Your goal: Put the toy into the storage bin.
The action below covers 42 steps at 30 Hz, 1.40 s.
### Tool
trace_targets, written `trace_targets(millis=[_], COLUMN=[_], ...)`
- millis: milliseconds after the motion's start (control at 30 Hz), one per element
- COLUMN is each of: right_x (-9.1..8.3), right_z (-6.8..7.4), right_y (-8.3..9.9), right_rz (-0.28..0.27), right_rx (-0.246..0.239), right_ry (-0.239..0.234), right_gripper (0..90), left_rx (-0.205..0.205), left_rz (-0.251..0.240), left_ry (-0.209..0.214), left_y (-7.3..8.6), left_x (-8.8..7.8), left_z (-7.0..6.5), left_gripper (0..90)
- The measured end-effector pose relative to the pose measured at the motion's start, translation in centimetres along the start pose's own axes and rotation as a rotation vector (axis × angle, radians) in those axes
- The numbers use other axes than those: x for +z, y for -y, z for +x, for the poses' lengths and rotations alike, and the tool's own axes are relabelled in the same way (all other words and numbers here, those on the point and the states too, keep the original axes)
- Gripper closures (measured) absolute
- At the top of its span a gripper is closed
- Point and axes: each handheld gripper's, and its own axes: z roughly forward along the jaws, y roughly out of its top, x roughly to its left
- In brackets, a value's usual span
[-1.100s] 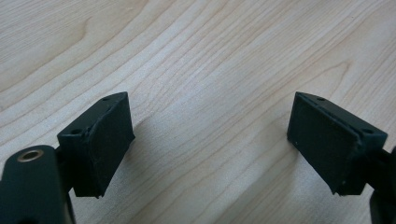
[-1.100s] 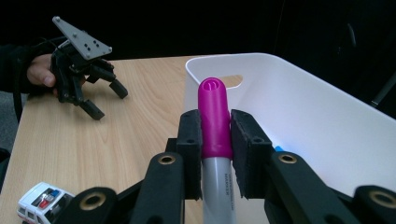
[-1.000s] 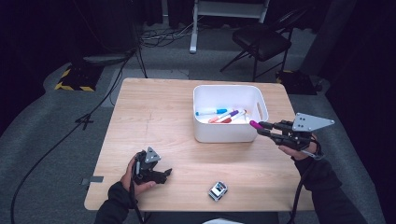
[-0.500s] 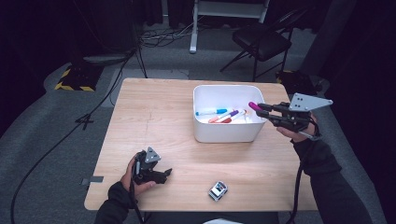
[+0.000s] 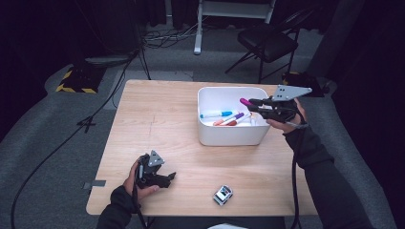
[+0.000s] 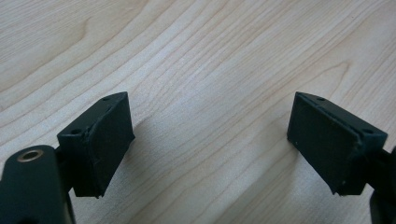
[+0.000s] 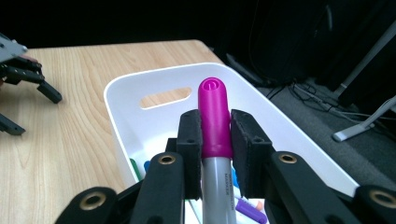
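My right gripper [image 5: 254,104] is shut on a grey marker with a magenta cap [image 5: 245,101], held level over the right side of the white bin [image 5: 229,137]. In the right gripper view the two pads clamp the marker [image 7: 215,112] just below its cap, which points at the bin's far rim [image 7: 154,74]. Several markers [image 5: 224,117] lie inside the bin. My left gripper [image 5: 166,178] rests low at the table's front left. In the left gripper view its jaws [image 6: 210,140] stand open over bare wood with nothing between them.
A small grey and white object [image 5: 222,193] lies on the wooden table [image 5: 162,114] near the front edge, right of the left hand. A folding chair [image 5: 267,43] and cables stand on the floor beyond the table.
The right gripper has carried the magenta-capped marker up and away from the person, from beside the bin's right wall to over the bin. The left gripper has stayed put.
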Motion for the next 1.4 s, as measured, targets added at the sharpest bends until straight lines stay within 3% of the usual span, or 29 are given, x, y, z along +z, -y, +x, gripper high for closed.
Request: trace_targets(millis=[300,700,867,1033,1267,1400], right_x=[2.4,3.3,3.3,3.7,5.6,6.0], right_z=[0.0,0.5,-0.2,-0.6,-0.2,-0.2], right_y=[0.7,2.1,1.8,0.9,0.7,0.9], right_rz=[0.087,0.182,0.191,0.184,0.227,0.238], right_rx=[-0.007,-0.024,-0.027,-0.021,-0.037,-0.046], right_ry=[-0.022,-0.061,-0.031,-0.033,-0.075,-0.074], right_gripper=[74.9,74.9,74.9,74.7,74.7,74.7], left_rx=[0.0,0.0,0.0,0.0,0.0,0.0], left_rz=[0.0,0.0,0.0,0.0,0.0,0.0], left_ry=[0.0,0.0,0.0,0.002,0.002,0.002], left_y=[0.0,0.0,0.0,0.0,0.0,0.0], left_x=[0.0,0.0,0.0,0.0,0.0,0.0], left_z=[0.0,0.0,0.0,0.0,0.0,0.0], left_gripper=[14.6,14.6,14.6,14.4,14.4,14.4])
